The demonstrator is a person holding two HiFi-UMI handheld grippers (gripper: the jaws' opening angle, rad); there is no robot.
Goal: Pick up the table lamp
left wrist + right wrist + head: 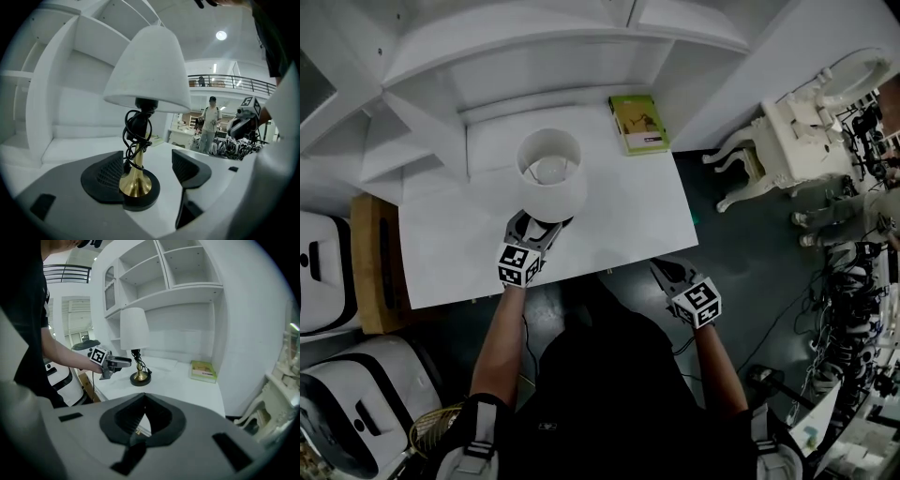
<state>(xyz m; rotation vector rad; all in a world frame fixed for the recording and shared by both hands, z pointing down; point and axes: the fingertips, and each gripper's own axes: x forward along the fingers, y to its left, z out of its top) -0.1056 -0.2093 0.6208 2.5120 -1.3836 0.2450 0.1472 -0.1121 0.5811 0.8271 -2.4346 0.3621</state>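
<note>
The left gripper (536, 228), jaws apart and touching nothing, has the upright stem of the table lamp (146, 70) between its tips, while the right gripper (143, 401), jaws together, hangs well apart.

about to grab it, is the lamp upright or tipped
Upright: the lamp stands on the desk, stem vertical, shade on top.

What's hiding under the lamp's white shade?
A black cord bundled round a brass stem, on a round black foot. The shade covers any bulb, so that can't be seen.
</note>
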